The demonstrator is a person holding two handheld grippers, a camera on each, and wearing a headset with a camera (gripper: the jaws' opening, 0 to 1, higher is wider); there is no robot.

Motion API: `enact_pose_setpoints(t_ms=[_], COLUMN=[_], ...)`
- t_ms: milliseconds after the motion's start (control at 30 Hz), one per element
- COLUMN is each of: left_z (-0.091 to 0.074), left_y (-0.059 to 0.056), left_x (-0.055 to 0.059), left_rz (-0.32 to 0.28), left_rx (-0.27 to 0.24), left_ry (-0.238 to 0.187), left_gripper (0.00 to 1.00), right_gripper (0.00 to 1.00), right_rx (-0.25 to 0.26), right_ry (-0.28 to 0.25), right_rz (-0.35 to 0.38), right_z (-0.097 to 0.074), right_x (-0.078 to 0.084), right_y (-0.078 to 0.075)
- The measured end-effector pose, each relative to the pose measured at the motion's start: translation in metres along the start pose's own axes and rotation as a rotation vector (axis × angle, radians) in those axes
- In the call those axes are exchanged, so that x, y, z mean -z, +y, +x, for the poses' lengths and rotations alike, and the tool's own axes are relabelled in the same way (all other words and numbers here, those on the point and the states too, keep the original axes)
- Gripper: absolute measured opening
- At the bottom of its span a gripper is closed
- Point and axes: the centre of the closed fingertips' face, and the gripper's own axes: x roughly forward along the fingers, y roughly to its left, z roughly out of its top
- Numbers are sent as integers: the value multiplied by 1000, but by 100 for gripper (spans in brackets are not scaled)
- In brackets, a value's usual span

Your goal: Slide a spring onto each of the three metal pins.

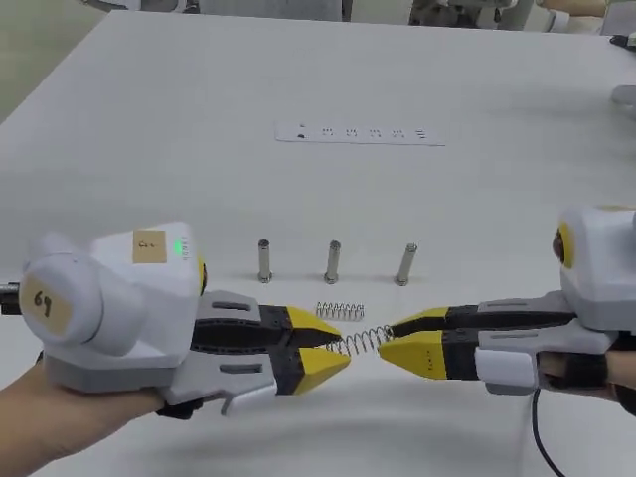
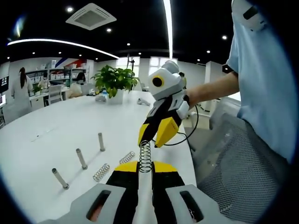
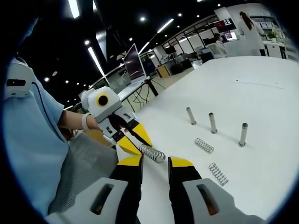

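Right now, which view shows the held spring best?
Right gripper view: the held spring lies sideways, with its coils large and clear. The left gripper view foreshortens it along the jaws; the head view shows it small.

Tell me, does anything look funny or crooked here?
Nothing looks broken or spilled. The three pins stand bare, and two springs lie loose beside them. One spring is held in the air between the left gripper and the right gripper.

Sticker [image 1: 44, 301] reading "69" on left tongs [image 1: 343, 348] housing; tan label [image 1: 149, 245] illegible.
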Motion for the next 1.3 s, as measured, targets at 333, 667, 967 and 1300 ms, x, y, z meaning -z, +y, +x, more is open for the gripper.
enact_pose_setpoints(t_ms=[333,667,967,1300], left_z=[0,-2,-2,-2], left_y=[-2,-5,-5,-4], left_x=[3,4,5,2], left_rz=[-5,0,3,11], left_rx=[7,16,19,15], left_ry=[8,15,21,14], left_gripper=[2,2,2,2], right_gripper=[14,8,8,8], right_rx=[-9,-12,-9,-2], right_ry=[-1,6,15,14], right_rz=[10,2,-16,-25], right_z=[1,0,0,-2], right_x=[1,0,0,-1], right_y=[0,0,1,0])
